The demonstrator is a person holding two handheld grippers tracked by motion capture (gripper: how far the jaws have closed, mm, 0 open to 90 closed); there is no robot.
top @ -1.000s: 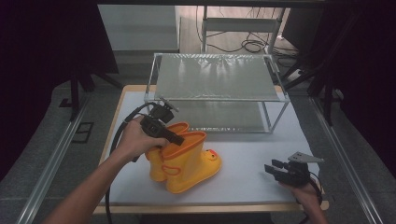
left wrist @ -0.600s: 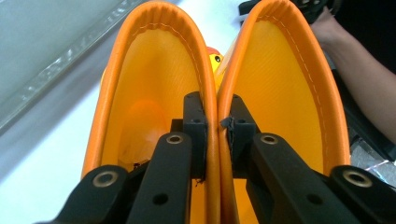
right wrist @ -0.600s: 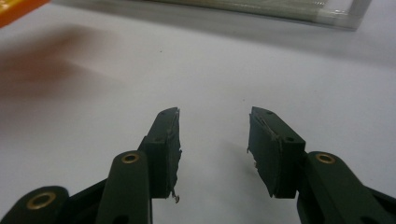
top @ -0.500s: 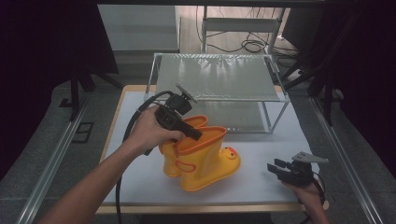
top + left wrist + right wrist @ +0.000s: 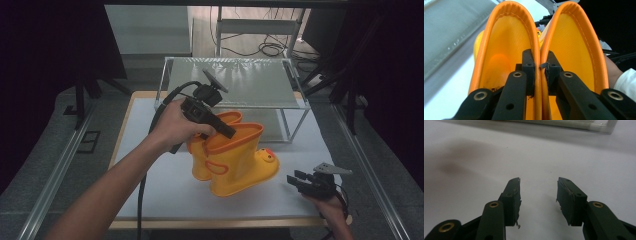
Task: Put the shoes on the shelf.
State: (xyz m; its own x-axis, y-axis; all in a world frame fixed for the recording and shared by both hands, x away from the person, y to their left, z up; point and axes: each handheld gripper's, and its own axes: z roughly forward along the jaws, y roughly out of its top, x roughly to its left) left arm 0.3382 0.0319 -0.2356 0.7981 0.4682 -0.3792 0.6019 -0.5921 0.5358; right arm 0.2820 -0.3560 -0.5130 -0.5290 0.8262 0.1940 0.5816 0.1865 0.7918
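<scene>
Gripping the touching inner rims of a pair of yellow boots, the left gripper had its jaws clenched on both orange-edged cuffs at once. The boots sat over the middle of the white bench, a duck face on one toe; no writing was readable. Behind them stood a metal-framed glass shelf. Near the bench's right front corner, well apart, the right gripper rested with jaws released, holding nothing.
</scene>
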